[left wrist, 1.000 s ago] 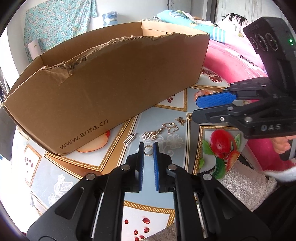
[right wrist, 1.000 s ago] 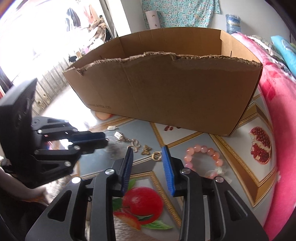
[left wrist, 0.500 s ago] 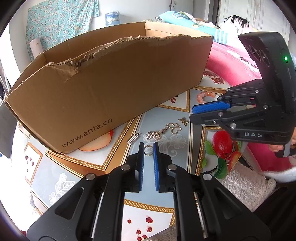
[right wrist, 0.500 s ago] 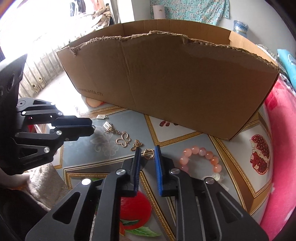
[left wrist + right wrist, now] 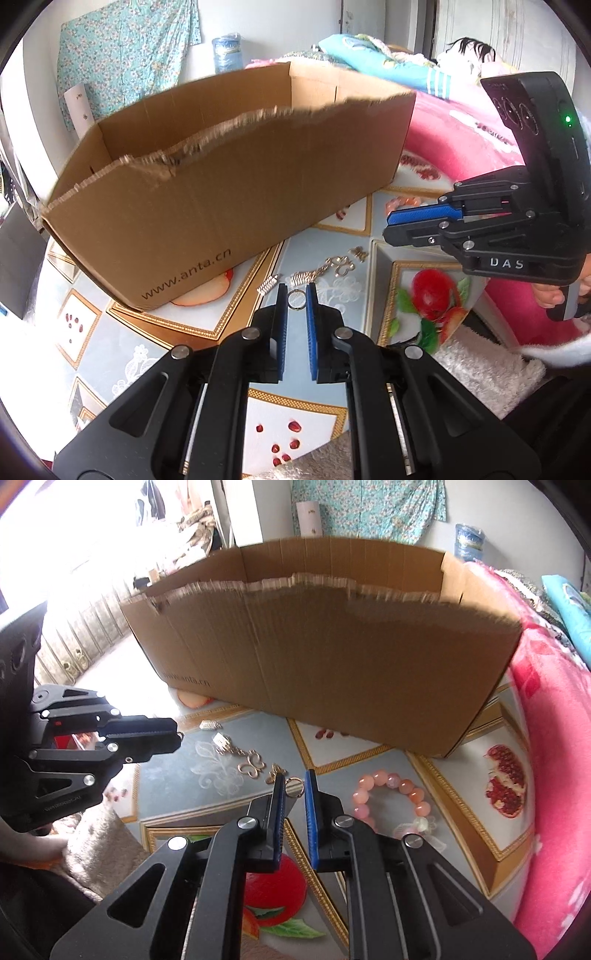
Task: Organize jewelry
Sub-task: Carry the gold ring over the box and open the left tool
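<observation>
My left gripper (image 5: 296, 297) is shut on a small silver ring (image 5: 296, 298), held above the patterned table. My right gripper (image 5: 294, 786) is shut on a gold ring (image 5: 295, 787), also lifted. On the table lie a gold butterfly chain (image 5: 334, 267) (image 5: 248, 762), a small rhinestone bar (image 5: 269, 285) (image 5: 210, 725) and a pink bead bracelet (image 5: 392, 797). A large open cardboard box (image 5: 221, 199) (image 5: 332, 657) stands behind them. The right gripper shows at the right of the left wrist view (image 5: 391, 225); the left gripper shows at the left of the right wrist view (image 5: 175, 734).
A pink blanket (image 5: 554, 757) lies along the right side. A white fluffy towel (image 5: 484, 373) sits at the table's near edge. A floral curtain (image 5: 125, 59) and a blue roll (image 5: 226, 51) are at the back wall.
Both grippers have risen with their rings, so more of the box's inside shows. The right gripper closed from open onto the gold ring over the last second.
</observation>
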Motion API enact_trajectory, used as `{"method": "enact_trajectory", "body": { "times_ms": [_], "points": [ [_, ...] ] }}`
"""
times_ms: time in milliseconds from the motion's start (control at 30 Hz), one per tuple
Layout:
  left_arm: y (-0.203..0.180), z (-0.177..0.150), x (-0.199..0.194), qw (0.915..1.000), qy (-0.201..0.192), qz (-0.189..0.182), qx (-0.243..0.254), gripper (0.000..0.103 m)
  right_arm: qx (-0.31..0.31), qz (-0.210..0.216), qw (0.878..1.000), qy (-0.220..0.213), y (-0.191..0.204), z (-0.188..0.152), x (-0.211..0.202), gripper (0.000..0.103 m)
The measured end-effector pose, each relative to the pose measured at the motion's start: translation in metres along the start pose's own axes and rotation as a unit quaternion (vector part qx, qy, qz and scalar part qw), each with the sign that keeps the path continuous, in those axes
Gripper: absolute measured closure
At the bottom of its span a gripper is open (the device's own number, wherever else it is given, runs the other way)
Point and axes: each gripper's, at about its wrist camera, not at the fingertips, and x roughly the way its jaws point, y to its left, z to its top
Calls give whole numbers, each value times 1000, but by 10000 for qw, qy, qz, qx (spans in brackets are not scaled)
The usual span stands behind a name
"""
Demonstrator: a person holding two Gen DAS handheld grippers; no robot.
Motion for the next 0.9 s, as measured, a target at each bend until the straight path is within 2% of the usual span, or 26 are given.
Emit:
{"method": "enact_trajectory", "body": {
  "times_ms": [167,300,400,467,600,733,900],
  "points": [
    [2,20,-36,9984,-484,-254,-107,94,-8,203,9979,-617,2,15,-45,92],
    [9,46,-63,9941,-970,-457,-159,94,84,502,9920,-1157,-2,36,-72,92],
    [20,68,-61,9932,-1038,-493,-203,94,142,639,9888,-1341,-9,57,-77,92],
    [30,81,-49,9940,-920,-510,-313,94,170,624,9897,-1276,-13,72,-69,92],
    [58,110,-11,9934,-339,-636,-892,94,491,670,9944,-655,-28,103,-30,92],
    [78,127,20,9863,55,-853,-1409,94,916,656,9936,-15,-48,127,10,92],
    [85,140,47,9823,318,-916,-1604,93,1059,580,9924,251,-66,143,34,92]
  ]
}}
